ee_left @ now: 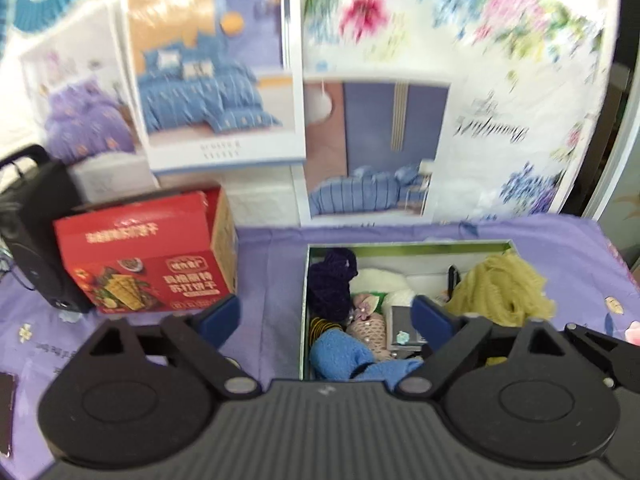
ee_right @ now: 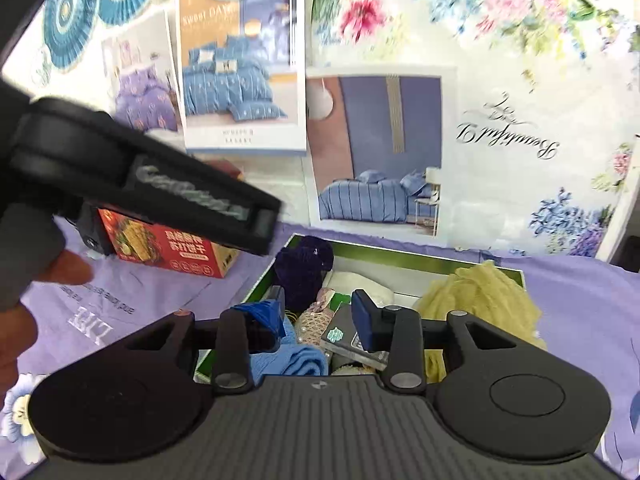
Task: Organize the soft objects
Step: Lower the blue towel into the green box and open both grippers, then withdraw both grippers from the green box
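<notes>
Soft items in box (ee_left: 408,246) (crowded): olive scarf (ee_left: 500,292) at 3 o'clock overhangs rim, may slip. Left hand-held gripper (ee_left: 326,316) spread, empty; right hand-held gripper (ee_right: 320,314) ajar, empty.

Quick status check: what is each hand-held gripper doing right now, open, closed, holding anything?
Left hand-held gripper: open wide, holding nothing.
Right hand-held gripper: jaws part open, nothing gripped, above the box.
</notes>
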Demonstrator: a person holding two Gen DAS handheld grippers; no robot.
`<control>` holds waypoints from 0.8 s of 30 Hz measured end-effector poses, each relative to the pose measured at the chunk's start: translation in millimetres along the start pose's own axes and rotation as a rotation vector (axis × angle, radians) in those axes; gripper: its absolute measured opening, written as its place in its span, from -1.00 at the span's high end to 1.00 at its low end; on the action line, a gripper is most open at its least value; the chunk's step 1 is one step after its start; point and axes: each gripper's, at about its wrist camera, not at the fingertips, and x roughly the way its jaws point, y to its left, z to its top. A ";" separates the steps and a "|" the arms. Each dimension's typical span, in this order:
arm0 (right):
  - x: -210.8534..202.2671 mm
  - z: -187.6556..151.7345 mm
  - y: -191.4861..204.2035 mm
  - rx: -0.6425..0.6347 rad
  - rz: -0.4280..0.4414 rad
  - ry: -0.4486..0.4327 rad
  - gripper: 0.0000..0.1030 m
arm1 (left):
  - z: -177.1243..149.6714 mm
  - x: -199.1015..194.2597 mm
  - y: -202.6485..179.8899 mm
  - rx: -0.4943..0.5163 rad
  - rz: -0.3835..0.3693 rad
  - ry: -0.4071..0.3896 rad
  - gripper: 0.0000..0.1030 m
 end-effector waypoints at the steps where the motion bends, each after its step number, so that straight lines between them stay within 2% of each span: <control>1: -9.2 -4.1 -4.1 0.013 -0.001 -0.015 0.60 | -4.6 -11.9 -1.3 0.002 0.003 -0.026 -0.84; 6: -65.9 -24.9 -6.5 0.057 -0.020 -0.119 0.58 | -26.4 -62.4 -6.9 -0.003 -0.016 -0.103 -0.85; 12: -128.9 -50.3 0.9 0.112 -0.125 -0.246 0.56 | -56.2 -102.9 -12.4 0.000 -0.028 -0.158 -0.87; 14: -140.5 -56.0 -0.3 0.162 -0.167 -0.242 0.56 | -68.7 -112.1 -12.1 -0.024 -0.025 -0.176 -0.87; 17: -150.2 -70.3 2.3 0.167 -0.231 -0.244 0.55 | -91.2 -124.8 -6.8 -0.112 -0.053 -0.219 -0.88; 19: -157.7 -81.5 -0.1 0.186 -0.229 -0.258 0.55 | -105.7 -130.6 -7.7 -0.135 -0.032 -0.236 -0.88; 21: -164.7 -92.0 -4.6 0.222 -0.209 -0.250 0.54 | -118.3 -133.4 -13.1 -0.094 -0.003 -0.242 -0.88; 24: -170.4 -107.2 -10.8 0.322 -0.228 -0.266 0.52 | -137.0 -135.2 -24.0 -0.027 0.024 -0.231 -0.88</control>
